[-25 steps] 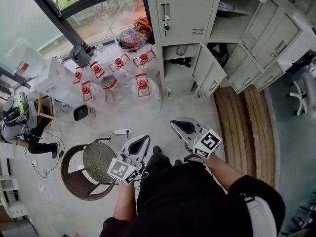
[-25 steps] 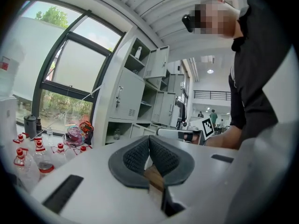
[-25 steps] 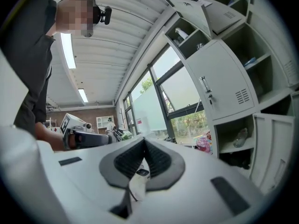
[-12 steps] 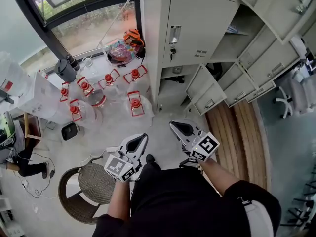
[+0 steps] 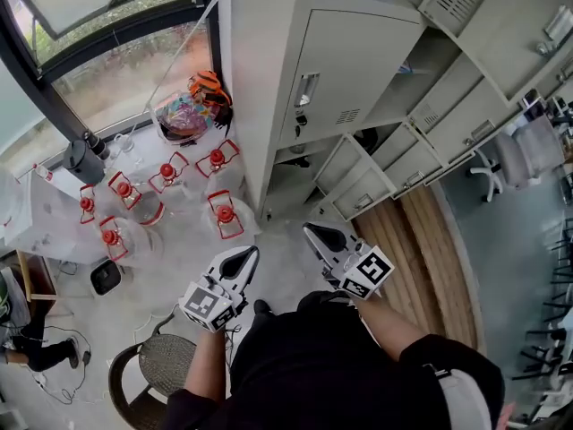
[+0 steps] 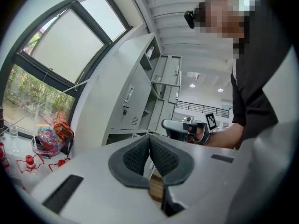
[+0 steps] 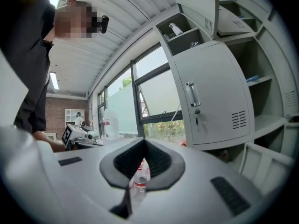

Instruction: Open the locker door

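Note:
A grey metal locker bank stands ahead. One closed locker door (image 5: 345,74) carries a vertical handle (image 5: 305,90) with a key below it; the right gripper view shows the same door (image 7: 212,94) and handle (image 7: 190,94). Several other doors hang open at the right. My left gripper (image 5: 243,258) is held low over the floor, jaws shut and holding nothing (image 6: 148,143). My right gripper (image 5: 317,236) is beside it, also shut and empty (image 7: 144,148). Both are well short of the door.
Several clear water jugs with red caps (image 5: 221,213) stand on the floor left of the lockers, beside a window. A wicker chair (image 5: 159,370) is at the lower left. Open lower doors (image 5: 358,191) jut out. Wooden planks (image 5: 434,258) lie at the right.
The view has moved toward the lockers, which now look larger and nearer. Both grippers stay shut and keep their place in front of the body.

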